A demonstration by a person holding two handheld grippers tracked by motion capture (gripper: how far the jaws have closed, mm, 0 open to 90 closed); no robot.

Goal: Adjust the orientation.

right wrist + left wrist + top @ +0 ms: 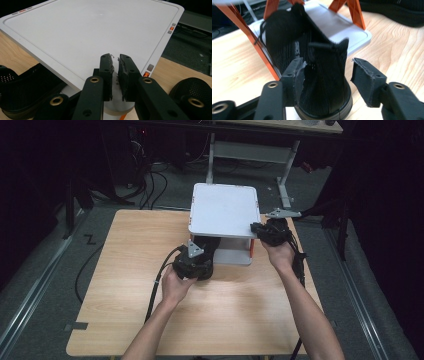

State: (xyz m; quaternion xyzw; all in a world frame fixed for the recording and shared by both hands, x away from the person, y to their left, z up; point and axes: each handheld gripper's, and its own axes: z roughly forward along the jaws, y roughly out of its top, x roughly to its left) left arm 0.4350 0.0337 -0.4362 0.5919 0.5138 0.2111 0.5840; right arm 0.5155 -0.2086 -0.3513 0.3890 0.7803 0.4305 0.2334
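Note:
A black mesh shoe stands heel toward me on the lower white shelf of a small rack with orange struts. My left gripper is open around the shoe's heel. Its left pad lies against the heel and its right pad stands apart from it. In the high view the left gripper reaches under the rack's white top shelf. My right gripper is shut with nothing between its pads, over the near right corner of the top shelf. The high view places the right gripper at that shelf's right edge.
A second black mesh shoe lies on the wooden table to the right of the rack. Cables trail from both grippers toward me. Beyond the table's far edge are a dark floor with cables and a metal desk frame.

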